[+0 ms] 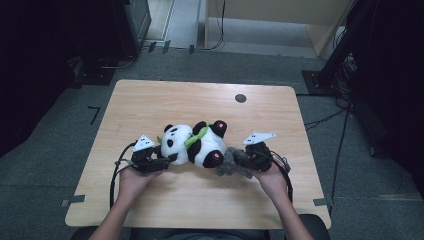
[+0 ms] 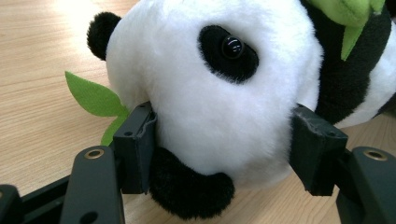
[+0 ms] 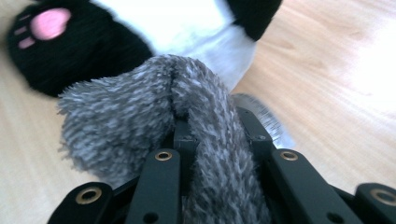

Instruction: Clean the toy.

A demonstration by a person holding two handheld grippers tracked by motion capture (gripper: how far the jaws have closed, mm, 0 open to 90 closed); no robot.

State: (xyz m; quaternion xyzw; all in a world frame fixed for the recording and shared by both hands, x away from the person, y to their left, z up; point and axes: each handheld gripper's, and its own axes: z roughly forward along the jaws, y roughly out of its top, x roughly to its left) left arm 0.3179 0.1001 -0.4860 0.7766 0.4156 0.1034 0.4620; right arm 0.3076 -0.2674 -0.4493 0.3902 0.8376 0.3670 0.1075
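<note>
At the middle of the pale wooden desk [image 1: 150, 200] lies the black-and-white plush panda [image 1: 195, 142]. My left fingers [image 2: 140, 140] clamp its head, apparently to anchor it. My right fingers [image 3: 184, 140] pinch a fuzzy grey cloth [image 3: 140, 116] beside its pink-padded foot [image 3: 46, 23], seemingly for wiping.

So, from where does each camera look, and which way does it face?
High view: above the person's side, looking forward and down on the table; both forearms show.
Left gripper view: on the left gripper, jaws clamping the panda head.
Right gripper view: on the right gripper, pinching grey cloth.
All share the panda.
</note>
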